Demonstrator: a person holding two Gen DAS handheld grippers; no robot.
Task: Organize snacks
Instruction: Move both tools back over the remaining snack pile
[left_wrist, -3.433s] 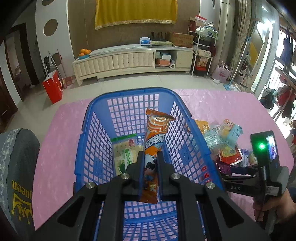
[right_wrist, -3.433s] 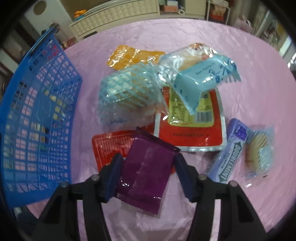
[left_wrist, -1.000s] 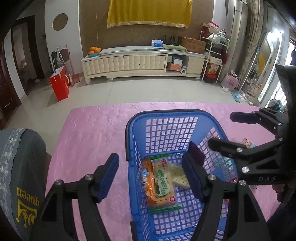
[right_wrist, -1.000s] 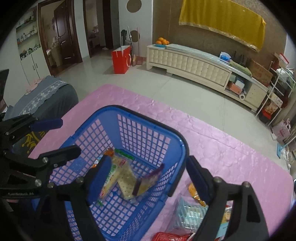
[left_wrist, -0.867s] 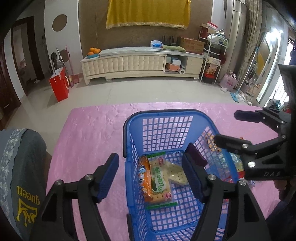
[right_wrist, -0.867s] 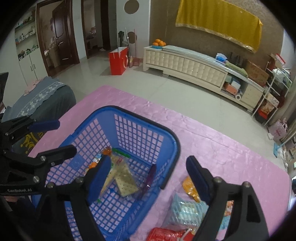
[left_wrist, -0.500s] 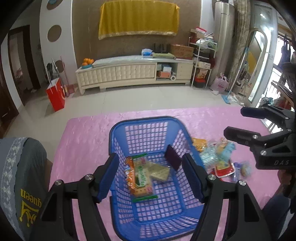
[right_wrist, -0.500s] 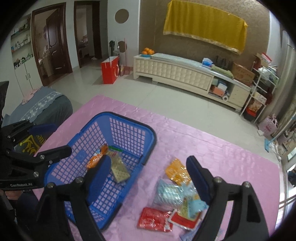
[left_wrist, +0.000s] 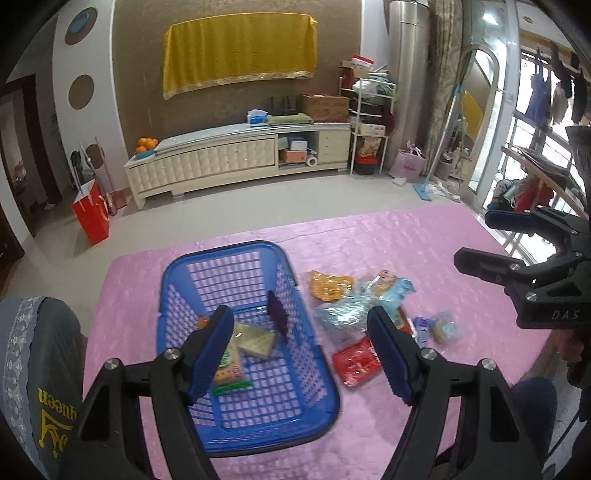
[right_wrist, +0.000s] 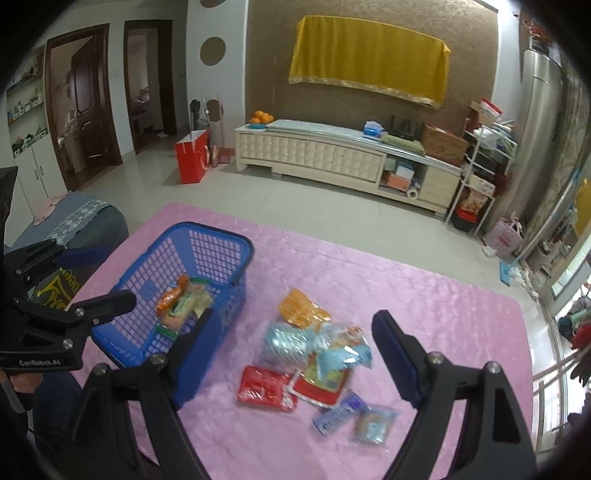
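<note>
Far left: grey cushion (left_wrist: 33, 369) at the edge of the pink surface (left_wrist: 424, 251). Next over, blue basket (left_wrist: 243, 432) standing upright on the surface, holding an orange packet (right_wrist: 168, 297), a green-trimmed cracker pack (left_wrist: 229, 365) lying flat, and a purple packet (left_wrist: 277, 314) leaning on edge against the right wall. Left gripper (left_wrist: 301, 354) raised above the basket, jaws wide with nothing between the pads, just opened a touch further.

Right of the basket, well clear of its wall: a loose pile still on the surface — orange pouch (right_wrist: 303, 308) at the far side, pale blue wrapped snacks (right_wrist: 284, 341) in the middle, red packet (right_wrist: 267, 387) nearest, a red-and-yellow pouch (right_wrist: 323, 386) partly under the blue wrappers, then a blue gum pack (right_wrist: 334, 415) and a small clear-wrapped biscuit (right_wrist: 373, 426) furthest right. Right gripper (right_wrist: 291, 354) high above this pile, jaws wide and empty.

Judged step: between deposits, both hands free, at least 3 snacks in, about 6 out. Next move likely a descent onto the pile; calls for picking 1 exposed item, probably the red packet or gum pack, since overlapping wrappers risk dragging neighbours. Thin film likely to crumple, so a grip across a flat edge seems best.
</note>
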